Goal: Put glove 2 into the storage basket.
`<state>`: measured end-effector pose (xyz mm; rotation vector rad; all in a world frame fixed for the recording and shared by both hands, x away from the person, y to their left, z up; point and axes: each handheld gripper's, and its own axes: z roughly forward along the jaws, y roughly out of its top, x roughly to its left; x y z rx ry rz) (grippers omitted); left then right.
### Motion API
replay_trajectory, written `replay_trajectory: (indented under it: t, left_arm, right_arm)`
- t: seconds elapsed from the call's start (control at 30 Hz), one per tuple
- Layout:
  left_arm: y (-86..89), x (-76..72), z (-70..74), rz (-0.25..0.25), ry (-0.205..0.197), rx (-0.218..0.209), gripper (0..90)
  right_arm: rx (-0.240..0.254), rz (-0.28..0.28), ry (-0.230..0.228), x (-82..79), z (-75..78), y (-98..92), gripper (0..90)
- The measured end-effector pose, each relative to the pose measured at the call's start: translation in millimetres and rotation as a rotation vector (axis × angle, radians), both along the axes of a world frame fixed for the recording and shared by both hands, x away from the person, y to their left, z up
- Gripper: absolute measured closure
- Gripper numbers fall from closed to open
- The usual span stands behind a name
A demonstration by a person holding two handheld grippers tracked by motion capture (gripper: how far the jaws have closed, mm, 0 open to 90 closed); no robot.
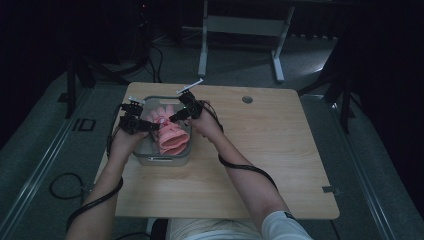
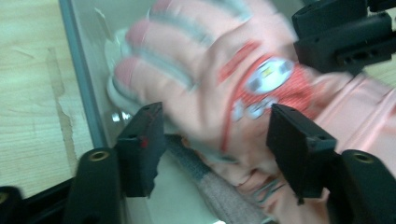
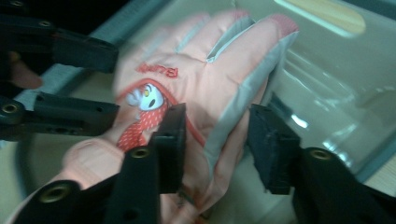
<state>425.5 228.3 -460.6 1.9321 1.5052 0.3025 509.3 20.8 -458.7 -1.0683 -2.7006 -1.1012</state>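
Left tongs (image 2: 212, 140) open over pink glove (image 2: 210, 79); right tongs (image 3: 217, 140) straddle glove edge, unclamped, inside bin (image 1: 150, 159).

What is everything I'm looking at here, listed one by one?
Pink padded fabric glove with a red cartoon patch: one, pink and grey, lying in the bin.
Clear plastic bin with a grey rim: one, on the table's left part.
Light wooden table: one, with a round hole near its far edge.
White metal frame: one, on the floor beyond the table.
Left tool: black, over the bin, jaws apart astride the glove.
Right tool: black, over the bin, jaws apart at the glove's edge.
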Motion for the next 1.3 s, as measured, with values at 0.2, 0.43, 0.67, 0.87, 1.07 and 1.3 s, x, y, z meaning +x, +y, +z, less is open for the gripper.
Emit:
replay_trajectory:
  t: [0.2, 0.43, 0.67, 0.87, 1.07, 1.3]
  left_arm:
    - [3.5, -6.9, 12.1, 0.014, -0.05, -0.024, 16.9]
    - [-6.8, -16.7, 19.0, -0.019, -0.135, -0.06, 1.0]
    - [-21.6, -27.4, 26.4, -0.069, -0.2, -0.063, 0.9]
    - [-49.5, -37.5, 29.1, -0.145, -0.218, -0.039, 0.9]
    - [-74.5, -48.5, 31.7, -0.226, -0.241, -0.018, 0.9]
    - [-102.3, -60.3, 33.1, -0.309, -0.259, 0.002, 0.9]
  right_arm:
    - [0.033, 0.017, -0.025, -5.0, 12.8, -2.8, 50.0]
    - [0.071, 0.034, -0.067, -9.8, 30.6, -19.1, 35.3]
    - [0.103, 0.078, -0.107, -12.5, 35.8, -45.7, 23.7]
    - [0.081, 0.106, -0.121, -19.1, 27.7, -61.5, 17.8]
    - [0.085, 0.095, -0.131, -24.4, 16.6, -78.7, 17.8]
    - [0.053, 0.088, -0.173, -32.0, 10.3, -94.9, 16.8]
